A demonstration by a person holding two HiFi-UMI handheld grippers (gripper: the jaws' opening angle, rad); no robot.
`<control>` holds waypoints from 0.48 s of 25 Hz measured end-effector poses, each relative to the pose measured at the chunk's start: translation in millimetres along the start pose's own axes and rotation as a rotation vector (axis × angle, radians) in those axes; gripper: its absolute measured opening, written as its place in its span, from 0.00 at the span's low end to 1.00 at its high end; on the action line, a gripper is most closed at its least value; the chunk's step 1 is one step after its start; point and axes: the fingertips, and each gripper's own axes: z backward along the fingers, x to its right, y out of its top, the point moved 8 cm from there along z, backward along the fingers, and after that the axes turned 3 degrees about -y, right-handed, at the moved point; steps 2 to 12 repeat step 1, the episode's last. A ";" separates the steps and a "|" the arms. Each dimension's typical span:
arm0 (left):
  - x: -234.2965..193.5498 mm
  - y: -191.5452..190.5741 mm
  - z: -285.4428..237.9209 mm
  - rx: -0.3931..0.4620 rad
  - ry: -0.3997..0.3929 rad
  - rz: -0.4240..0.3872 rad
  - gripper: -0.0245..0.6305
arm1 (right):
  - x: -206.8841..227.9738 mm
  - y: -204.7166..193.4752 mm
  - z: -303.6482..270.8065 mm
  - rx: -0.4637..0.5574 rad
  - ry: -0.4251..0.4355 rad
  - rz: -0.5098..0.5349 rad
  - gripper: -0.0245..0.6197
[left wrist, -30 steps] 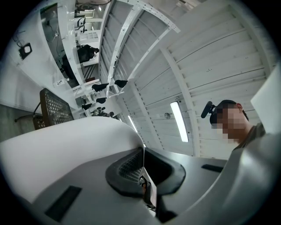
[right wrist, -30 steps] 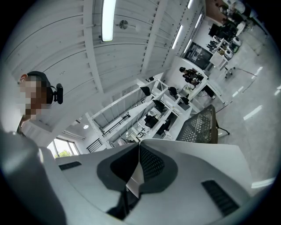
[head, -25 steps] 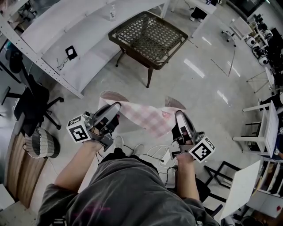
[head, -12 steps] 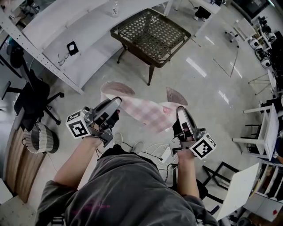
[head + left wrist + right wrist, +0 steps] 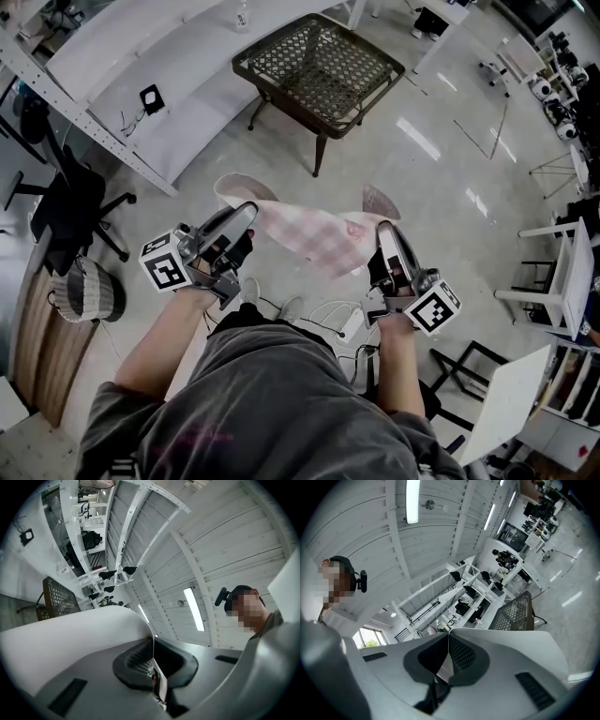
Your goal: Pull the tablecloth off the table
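Over a glossy pale floor, we hold one pink checked tablecloth slung between two grippers: the left gripper is clenched on one end of it, the right gripper on the other. It hangs well apart from the one mesh-topped table. White shelving and one black chair stand at the left.

Lab-like workspace: long white workbench, rolling office chair, equipment racks, glossy pale floor.
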 end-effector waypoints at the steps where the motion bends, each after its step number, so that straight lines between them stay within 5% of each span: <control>1: -0.5 0.0 -0.3 -0.001 0.001 0.000 0.04 | -0.3 0.3 -0.9 0.000 0.008 -0.001 0.05; 12: -0.5 0.0 -0.3 -0.001 0.001 0.000 0.04 | -0.3 0.3 -0.9 0.000 0.008 -0.001 0.05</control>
